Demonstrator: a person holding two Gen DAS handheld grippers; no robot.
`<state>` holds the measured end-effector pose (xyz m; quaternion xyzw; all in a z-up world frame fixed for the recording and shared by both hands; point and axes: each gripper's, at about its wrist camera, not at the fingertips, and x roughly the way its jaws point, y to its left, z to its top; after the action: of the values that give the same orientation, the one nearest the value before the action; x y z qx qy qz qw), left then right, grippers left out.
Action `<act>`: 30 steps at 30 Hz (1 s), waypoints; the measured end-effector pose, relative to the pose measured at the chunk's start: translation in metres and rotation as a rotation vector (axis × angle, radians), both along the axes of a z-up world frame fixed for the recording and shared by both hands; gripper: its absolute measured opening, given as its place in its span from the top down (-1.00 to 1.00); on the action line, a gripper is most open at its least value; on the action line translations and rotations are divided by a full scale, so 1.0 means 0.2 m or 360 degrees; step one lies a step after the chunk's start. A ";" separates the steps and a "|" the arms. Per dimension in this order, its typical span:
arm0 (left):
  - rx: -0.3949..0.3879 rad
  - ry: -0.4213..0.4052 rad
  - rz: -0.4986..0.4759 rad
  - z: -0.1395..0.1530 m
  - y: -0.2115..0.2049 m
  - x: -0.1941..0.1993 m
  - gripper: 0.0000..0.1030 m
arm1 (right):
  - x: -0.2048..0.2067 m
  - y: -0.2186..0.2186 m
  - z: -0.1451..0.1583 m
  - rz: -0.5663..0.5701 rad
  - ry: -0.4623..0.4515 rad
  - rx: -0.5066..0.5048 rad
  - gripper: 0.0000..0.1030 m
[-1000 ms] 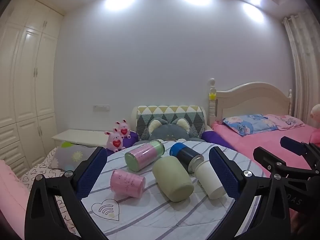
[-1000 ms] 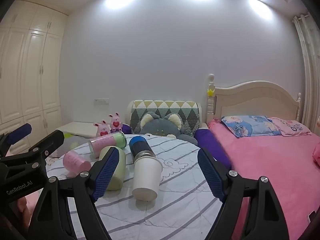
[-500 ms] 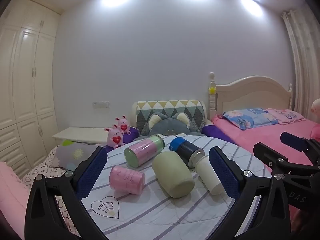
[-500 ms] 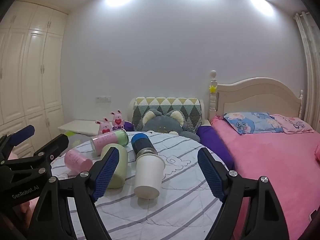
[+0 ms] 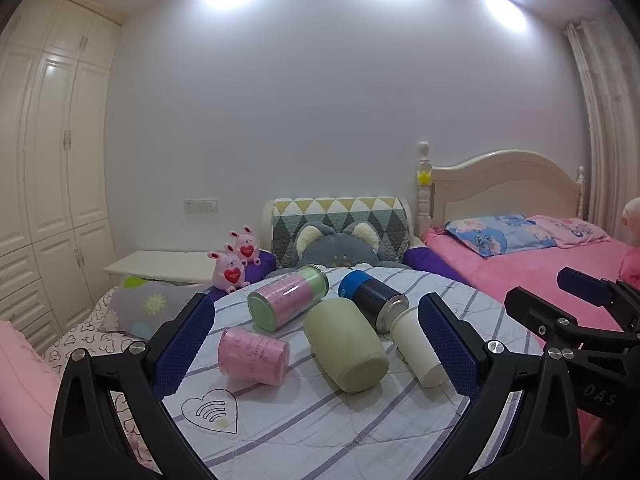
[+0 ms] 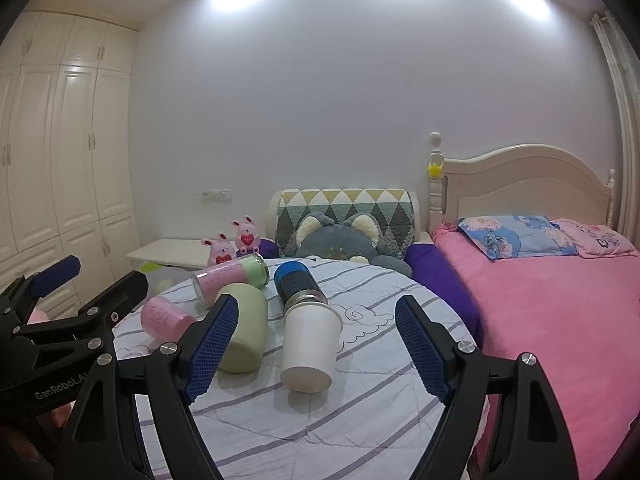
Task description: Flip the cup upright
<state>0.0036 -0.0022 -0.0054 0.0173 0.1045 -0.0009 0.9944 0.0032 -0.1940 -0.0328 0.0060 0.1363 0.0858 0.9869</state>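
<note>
Several cups lie on their sides on a round table with a striped cloth [image 5: 320, 432]. A pink cup [image 5: 253, 355], a pale green cup [image 5: 345, 345], a white paper cup [image 5: 416, 346], a pink-and-green tumbler [image 5: 287, 302] and a blue-capped bottle [image 5: 372, 300] lie close together. My left gripper [image 5: 318, 350] is open and empty, short of the cups. My right gripper [image 6: 316, 344] is open and empty; the white paper cup [image 6: 310, 350] lies between its fingers' line, further off. The green cup [image 6: 244, 330] lies behind its left finger.
A pink bed [image 6: 560, 320] stands to the right of the table. A patterned chair back with a grey plush cushion [image 5: 340, 240] stands behind the table. Two pink plush toys [image 5: 234, 266] and a white side table [image 5: 160, 266] are at the back left. Wardrobes [image 5: 48, 184] line the left wall.
Both grippers have tilted slightly upward and eased nearer the table, so the cups sit a little lower in both views. The cups have not moved. Both grippers stay open.
</note>
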 end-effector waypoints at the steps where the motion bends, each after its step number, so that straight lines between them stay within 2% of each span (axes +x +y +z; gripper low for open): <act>1: -0.0004 0.0002 -0.0001 0.00 0.00 0.00 -1.00 | 0.01 0.00 0.00 0.0004 0.0004 0.0001 -0.60; 30: 0.0000 0.0036 -0.0009 -0.01 0.00 0.03 -1.00 | 0.01 -0.01 -0.02 -0.0004 0.0046 -0.0012 -0.60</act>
<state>0.0102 -0.0023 -0.0075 0.0175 0.1157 -0.0039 0.9931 0.0052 -0.1958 -0.0370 0.0037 0.1507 0.0839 0.9850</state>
